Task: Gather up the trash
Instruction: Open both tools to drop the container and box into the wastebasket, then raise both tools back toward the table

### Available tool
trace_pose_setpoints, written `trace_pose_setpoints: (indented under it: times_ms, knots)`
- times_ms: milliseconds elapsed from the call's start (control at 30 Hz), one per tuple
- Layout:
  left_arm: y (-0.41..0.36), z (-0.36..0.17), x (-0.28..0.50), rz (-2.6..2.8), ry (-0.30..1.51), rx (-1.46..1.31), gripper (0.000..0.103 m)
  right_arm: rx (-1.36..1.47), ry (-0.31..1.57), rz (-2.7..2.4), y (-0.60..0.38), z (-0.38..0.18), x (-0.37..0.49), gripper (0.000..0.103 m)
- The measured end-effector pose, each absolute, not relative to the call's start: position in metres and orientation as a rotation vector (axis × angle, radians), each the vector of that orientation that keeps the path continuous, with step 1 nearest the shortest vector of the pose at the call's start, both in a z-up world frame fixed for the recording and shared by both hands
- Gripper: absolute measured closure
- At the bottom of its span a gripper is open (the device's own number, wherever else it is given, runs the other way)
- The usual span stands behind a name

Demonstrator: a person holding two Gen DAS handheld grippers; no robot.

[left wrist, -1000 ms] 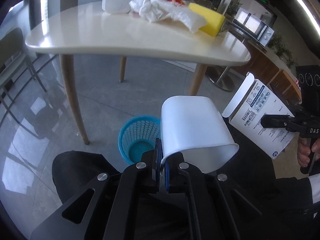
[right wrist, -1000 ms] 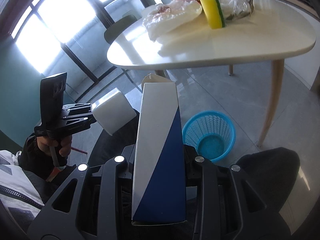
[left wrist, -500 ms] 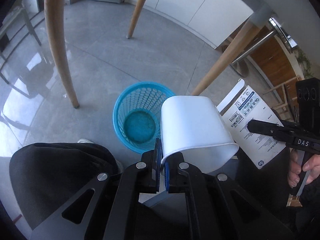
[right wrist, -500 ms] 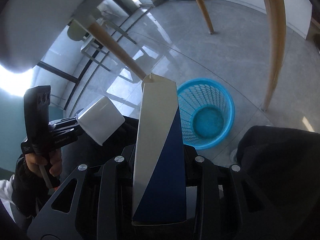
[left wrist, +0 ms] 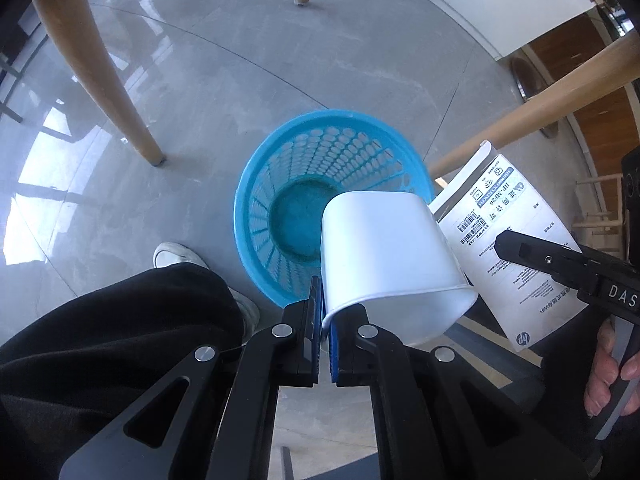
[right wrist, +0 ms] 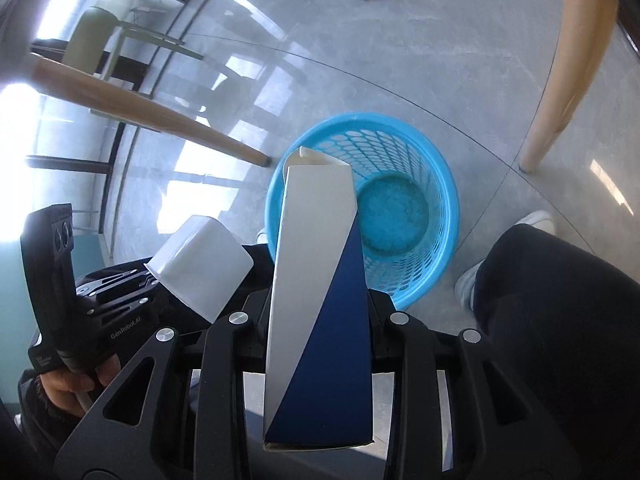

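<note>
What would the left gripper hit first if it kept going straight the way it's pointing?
Probably the blue basket: the left gripper, shut on the white cup, points down at its near rim. Depth is unclear.

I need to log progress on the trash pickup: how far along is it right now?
Nothing is binned yet: the blue basket shows only its bare bottom. In hand: the left gripper pinches the rim of a white cup, and the right gripper clamps a white-and-blue carton, both held above the basket. Left: dropping both in.
</note>
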State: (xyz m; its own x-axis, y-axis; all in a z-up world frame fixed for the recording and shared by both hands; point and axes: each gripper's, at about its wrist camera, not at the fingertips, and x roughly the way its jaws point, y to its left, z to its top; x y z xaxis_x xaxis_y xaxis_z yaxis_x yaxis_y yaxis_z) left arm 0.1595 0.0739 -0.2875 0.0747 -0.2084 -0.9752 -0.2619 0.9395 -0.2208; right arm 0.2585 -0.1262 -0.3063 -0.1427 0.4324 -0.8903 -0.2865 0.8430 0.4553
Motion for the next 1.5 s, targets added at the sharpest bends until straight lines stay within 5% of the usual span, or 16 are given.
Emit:
trace_pose_setpoints:
  times_ms: [467, 533, 567, 600, 633, 800, 1500]
  knots:
    - [0.072, -0.323, 0.179, 0.048, 1.556, -0.359, 0.1, 0.08, 1.629, 0.578, -0.113, -0.33, 0.27, 0.072]
    - [0.073, -0.324, 0.179, 0.057, 1.553, -0.361, 0.089, 0.077, 1.631, 0.57, -0.113, -0.331, 0.273, 0.064]
    - [0.074, -0.323, 0.179, 0.064, 1.552, -0.367, 0.062, 0.078, 1.634, 0.567, -0.113, -0.331, 0.273, 0.056]
    - [0.074, -0.323, 0.179, 0.069, 1.547, -0.373, 0.03, 0.074, 1.633, 0.562, -0.113, -0.33, 0.273, 0.035]
    - [0.074, -0.322, 0.179, 0.076, 1.538, -0.372, 0.022, 0.069, 1.625, 0.553, -0.114, -0.329, 0.275, 0.018]
    - [0.075, -0.324, 0.179, 0.105, 1.546, -0.365, 0.007, 0.07, 1.595, 0.536, -0.116, -0.323, 0.276, 0.01]
    - [0.081, -0.291, 0.157, 0.078, 1.513, -0.402, 0.006, 0.056, 1.546, 0.554, -0.133, -0.286, 0.243, 0.009]
